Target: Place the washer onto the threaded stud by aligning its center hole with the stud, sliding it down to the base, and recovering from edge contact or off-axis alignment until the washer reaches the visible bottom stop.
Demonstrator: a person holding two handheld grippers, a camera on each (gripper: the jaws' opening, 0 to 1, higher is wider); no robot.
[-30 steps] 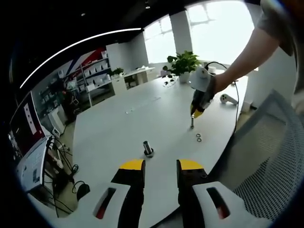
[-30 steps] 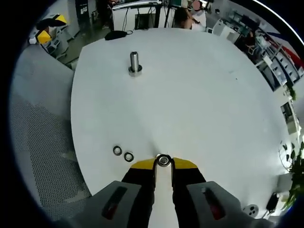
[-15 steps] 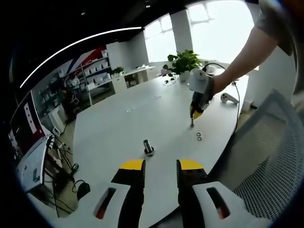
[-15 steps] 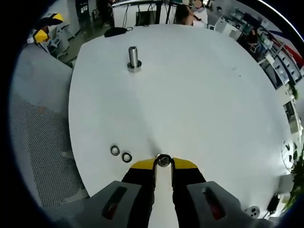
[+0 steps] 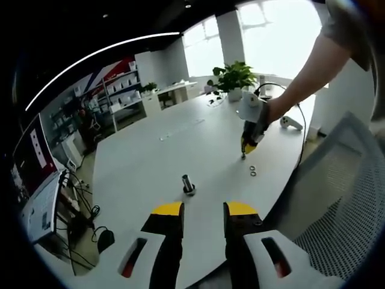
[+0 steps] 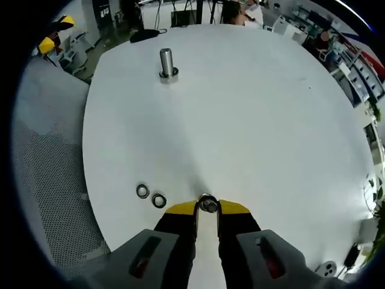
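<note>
White table (image 6: 252,120) with stud (image 6: 166,63), two washers (image 6: 150,196).

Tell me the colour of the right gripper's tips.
Yellow tips on black jaws of the right gripper, clearest in the right gripper view.

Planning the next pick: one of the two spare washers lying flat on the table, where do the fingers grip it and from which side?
Each spare washer lies flat on the white table, so no face is exposed. Probably best to come straight down and pinch across the outer rim. They sit close together, so take the left one from its free outer side, away from its neighbour. The right gripper already holds a washer.
</note>
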